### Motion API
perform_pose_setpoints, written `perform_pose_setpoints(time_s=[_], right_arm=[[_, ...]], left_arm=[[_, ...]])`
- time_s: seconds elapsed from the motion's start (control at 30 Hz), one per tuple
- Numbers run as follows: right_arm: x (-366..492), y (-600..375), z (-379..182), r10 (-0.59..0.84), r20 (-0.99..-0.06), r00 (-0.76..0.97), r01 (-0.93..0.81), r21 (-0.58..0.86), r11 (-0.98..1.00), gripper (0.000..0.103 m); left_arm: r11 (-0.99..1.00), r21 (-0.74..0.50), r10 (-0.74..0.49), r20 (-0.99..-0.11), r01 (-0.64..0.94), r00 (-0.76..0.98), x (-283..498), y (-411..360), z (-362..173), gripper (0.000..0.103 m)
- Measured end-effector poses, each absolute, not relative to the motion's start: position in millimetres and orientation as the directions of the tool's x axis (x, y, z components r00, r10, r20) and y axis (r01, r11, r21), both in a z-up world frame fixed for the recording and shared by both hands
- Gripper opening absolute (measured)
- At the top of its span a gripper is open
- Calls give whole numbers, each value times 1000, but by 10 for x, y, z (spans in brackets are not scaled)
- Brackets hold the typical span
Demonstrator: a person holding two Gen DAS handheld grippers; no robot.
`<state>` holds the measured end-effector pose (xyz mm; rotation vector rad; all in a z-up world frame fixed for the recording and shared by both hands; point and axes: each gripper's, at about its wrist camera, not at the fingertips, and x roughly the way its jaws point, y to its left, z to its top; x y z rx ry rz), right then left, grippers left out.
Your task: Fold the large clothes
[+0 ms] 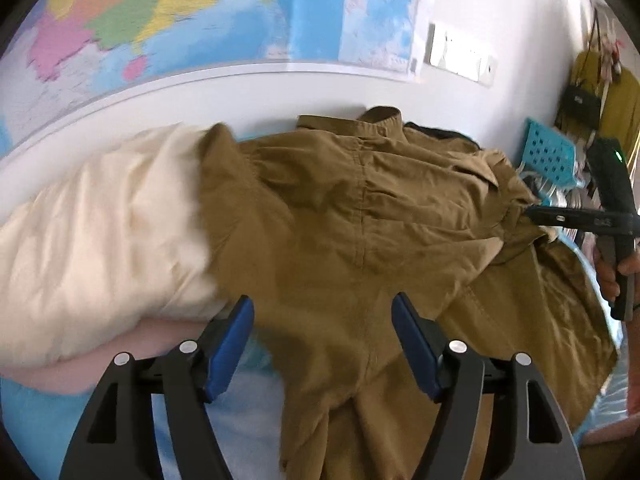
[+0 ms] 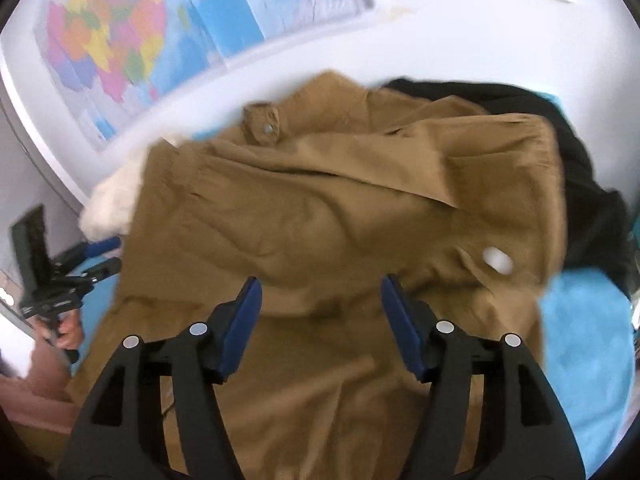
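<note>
Left wrist view: no readable writing, map (image 1: 160,12) print too blurry. Tan cotton jacket (image 1: 360,208) spread beyond both grippers' (image 1: 322,344) (image 2: 320,320) spread-apart fingers, gripping nothing.

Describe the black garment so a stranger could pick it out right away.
Start at the big coloured map on the white wall, then drop to the bed with the blue sheet. A tan jacket lies spread across it. The black garment is bunched behind the jacket's far right edge, against the wall; it is the only dark cloth there, unlike the cream pillow on the left.
</note>
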<state>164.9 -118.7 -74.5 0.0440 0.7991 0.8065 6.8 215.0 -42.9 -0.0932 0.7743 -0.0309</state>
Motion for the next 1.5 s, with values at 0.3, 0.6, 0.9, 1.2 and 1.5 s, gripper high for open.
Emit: perform_pose_setpoints(time_s=[0.3,0.6,0.9,1.2,1.5], right_arm=[[1049,-2179,-1042,613,-640,463,-463,415,783,83],[637,-2410,-1496,682,-622,384,-456,515,726,84],[407,-2266,-1455,764,-566,311,-574,529,625,71],[429,-2118,-1514,683,-627,374,-561,434,705,40],[297,-2462,-986,825,-411,388,-580,586,565,4]], left_arm=[[981,-191,-113,-740,-46,664,-644,2371,-599,76],[958,-284,-213,-778,-29,592,-1042,2299,-849,79],[921,-381,-357,-750,77,557,-1296,2013,-962,80],[923,-380,-347,-741,68,574,-1348,1964,-995,72],[912,-410,-330,-690,27,644,-1451,2055,-648,9]])
